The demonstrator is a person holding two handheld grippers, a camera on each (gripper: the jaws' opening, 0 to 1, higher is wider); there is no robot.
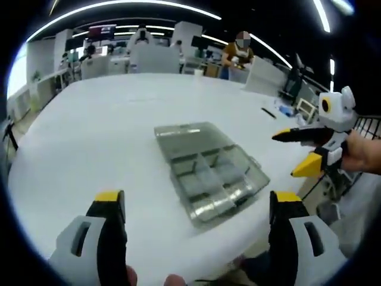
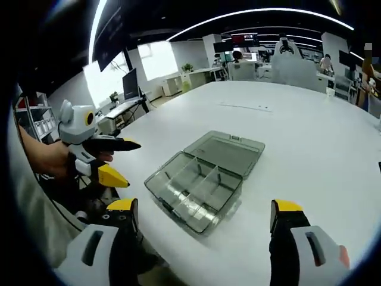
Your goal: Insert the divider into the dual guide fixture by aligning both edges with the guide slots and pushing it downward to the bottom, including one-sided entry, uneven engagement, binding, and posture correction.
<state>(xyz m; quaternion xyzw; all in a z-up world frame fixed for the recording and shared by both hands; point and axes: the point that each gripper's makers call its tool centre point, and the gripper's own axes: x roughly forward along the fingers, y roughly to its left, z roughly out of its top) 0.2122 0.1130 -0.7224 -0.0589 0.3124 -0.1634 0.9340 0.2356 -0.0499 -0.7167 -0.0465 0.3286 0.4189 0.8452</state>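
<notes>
We see the fixture box (image 1: 205,173) lying centre frame, ahead of both wide-open grippers (image 1: 199,211) (image 2: 202,217), long axis running upper left to lower right

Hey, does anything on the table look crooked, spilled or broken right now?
Nothing stands out. The clear plastic box lies flat on the white table with its lid open flat beside it. Both claws, left and right, hover open and empty.

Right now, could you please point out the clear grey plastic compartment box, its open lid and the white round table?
clear grey plastic compartment box (image 2: 193,193), right gripper view, middle divider.
open lid (image 2: 229,152), right gripper view, lid centre.
white round table (image 1: 95,131), left gripper view, bare top.
</notes>
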